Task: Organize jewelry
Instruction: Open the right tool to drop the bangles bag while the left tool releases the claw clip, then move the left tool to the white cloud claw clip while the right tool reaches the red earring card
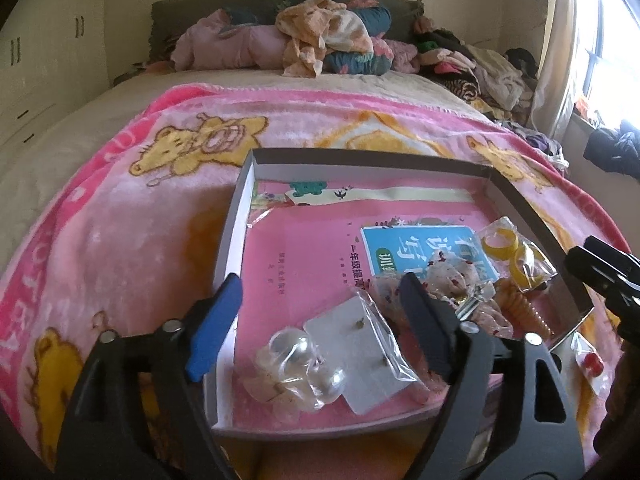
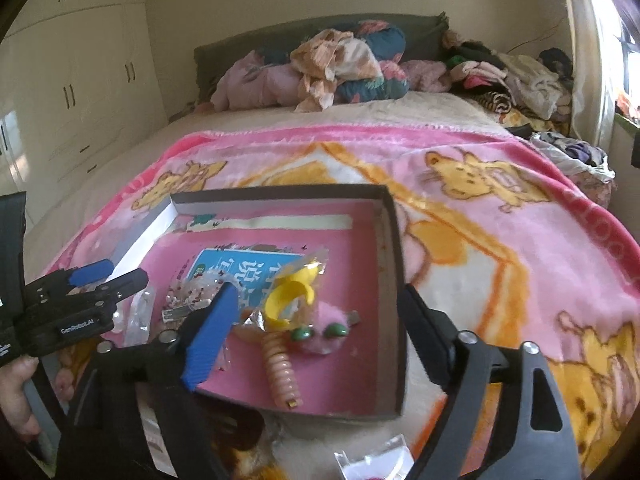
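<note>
A shallow dark-walled box [image 1: 360, 160] lies on the bed with a pink book [image 1: 304, 248] in its bottom. My left gripper [image 1: 320, 312] is open above the box's near left corner. Below its gap lie a clear bead hair tie [image 1: 304, 360] and a bagged white earring card [image 1: 360, 344]. Bagged yellow rings [image 1: 508, 248] sit further right. My right gripper [image 2: 320, 332] is open over the box [image 2: 280, 194]. Under it are a yellow ring [image 2: 288, 300], a pink fluffy clip [image 2: 324, 332] and a peach coil tie [image 2: 282, 372]. Neither gripper holds anything.
A pink bear blanket [image 1: 120, 220] covers the bed. Piled clothes [image 1: 320, 40] lie at the headboard, white wardrobes [image 2: 80, 80] stand on the left and a window [image 1: 608, 40] is on the right. Small packets lie outside the box: red beads [image 1: 592, 364] and another packet [image 2: 376, 460].
</note>
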